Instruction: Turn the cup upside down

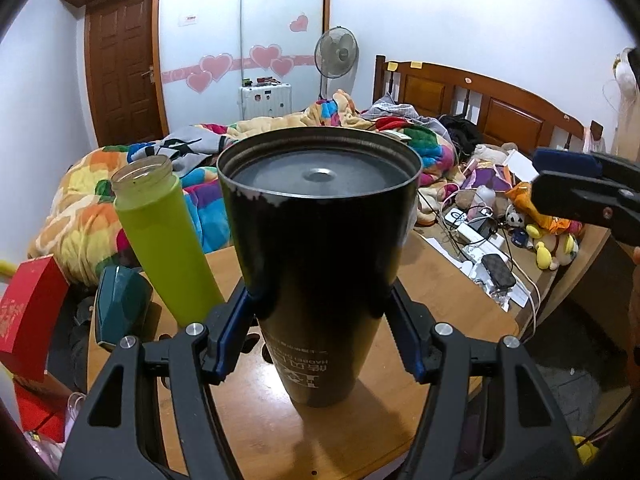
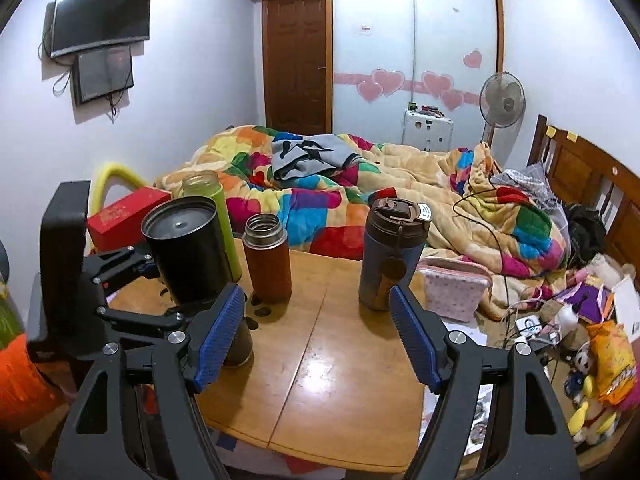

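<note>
The left gripper [image 1: 320, 300] reaches level over the wooden surface [image 1: 448, 292] with its jaws clenched on the black tumbler [image 1: 320, 248], blue pads pressing the tumbler's two sides about midway up. The tumbler stands inverted: its recessed base faces up, its printed lettering reads upside down, and its narrower end meets the surface, though actual contact cannot be told. In the right wrist view the same tumbler [image 2: 188, 248] sits at the left edge of the surface [image 2: 340, 380], held from the left by the left gripper [image 2: 160, 280].

The right gripper [image 2: 316, 344] hovers low over the near part of the surface, its jaws released and wide apart with nothing between them; it is well apart from the tumbler.

Just behind the tumbler stands a lime-green bottle [image 1: 164, 240] with no cap. Farther along are an open brown flask [image 2: 267, 258] and a dark blue lidded travel mug [image 2: 390, 256], with a pink pouch [image 2: 454, 288] beside the mug. A red box [image 1: 32, 316] lies off the left edge.

Beyond the surface is a bed [image 2: 400, 200] under a multicoloured blanket, then a wooden headboard [image 1: 480, 104], a standing fan [image 1: 336, 56], a white suitcase [image 1: 264, 100] and a wardrobe with pink hearts [image 2: 384, 80].
</note>
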`<state>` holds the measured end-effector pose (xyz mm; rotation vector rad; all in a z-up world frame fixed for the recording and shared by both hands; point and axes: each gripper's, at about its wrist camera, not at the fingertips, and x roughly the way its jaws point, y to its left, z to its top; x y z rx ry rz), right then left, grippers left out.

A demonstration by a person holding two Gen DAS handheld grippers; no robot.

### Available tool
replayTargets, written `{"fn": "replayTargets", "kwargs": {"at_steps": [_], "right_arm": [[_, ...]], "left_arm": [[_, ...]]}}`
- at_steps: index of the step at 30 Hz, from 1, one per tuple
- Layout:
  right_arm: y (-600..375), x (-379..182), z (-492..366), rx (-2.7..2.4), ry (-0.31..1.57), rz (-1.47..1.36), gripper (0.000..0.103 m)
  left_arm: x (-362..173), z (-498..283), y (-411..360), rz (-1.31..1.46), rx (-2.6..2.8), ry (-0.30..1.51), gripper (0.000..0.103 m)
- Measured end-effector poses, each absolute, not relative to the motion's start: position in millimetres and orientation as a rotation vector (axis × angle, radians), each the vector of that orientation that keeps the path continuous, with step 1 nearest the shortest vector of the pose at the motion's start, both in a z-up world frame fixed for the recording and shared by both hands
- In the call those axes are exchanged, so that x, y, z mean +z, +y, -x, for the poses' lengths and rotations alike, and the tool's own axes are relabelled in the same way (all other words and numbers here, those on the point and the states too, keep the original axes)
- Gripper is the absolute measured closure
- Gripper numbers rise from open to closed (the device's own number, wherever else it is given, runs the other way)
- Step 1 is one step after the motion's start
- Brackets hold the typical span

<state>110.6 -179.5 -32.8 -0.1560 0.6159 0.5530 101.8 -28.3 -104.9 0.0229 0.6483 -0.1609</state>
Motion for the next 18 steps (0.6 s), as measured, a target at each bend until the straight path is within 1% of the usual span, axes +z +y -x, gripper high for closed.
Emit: {"fn": "replayTargets", "kwargs": {"at_steps": [2, 7, 10, 12, 13, 14, 16, 18], "right_arm": [[-182.0, -33.6, -109.2, 0.556, 0.621, 0.136, 0.031], [-183.9, -32.4, -104.3, 0.563, 0.629, 0.108, 0.031], [-184.1, -29.2, -100.3, 0.568, 0.626, 0.095, 0.03], [-184.5, -25.8, -96.6, 0.57, 0.619, 0.085, 0.022], [-184.3, -23.6, -93.6, 0.569, 0.611, 0.079, 0.021], [-184.2, -20.8, -90.1, 0.571, 0.6, 0.072, 0.02], [-183.5, -14.5, -84.1, 0.579, 0.587, 0.062, 0.02], [-183.0, -9.6, -78.9, 0.579, 0.571, 0.052, 0.019]], "left_arm": [[-104.9, -101.0, -24.6, -0.004, -0.166, 0.655, 0.039], [-92.6, -86.6, -14.9, 0.026, -0.14, 0.619, 0.019], [-77.9, -71.1, -6.3, 0.051, -0.124, 0.582, 0.015], [-66.7, -60.8, -0.5, 0.065, -0.104, 0.564, 0.013], [-59.6, -54.7, 2.7, 0.075, -0.093, 0.552, 0.012], [-54.0, -48.9, 6.1, 0.086, -0.086, 0.54, 0.012], [-40.9, -36.1, 12.5, 0.11, -0.058, 0.513, 0.006], [-28.7, -23.0, 17.1, 0.124, -0.035, 0.479, 0.005]]}}
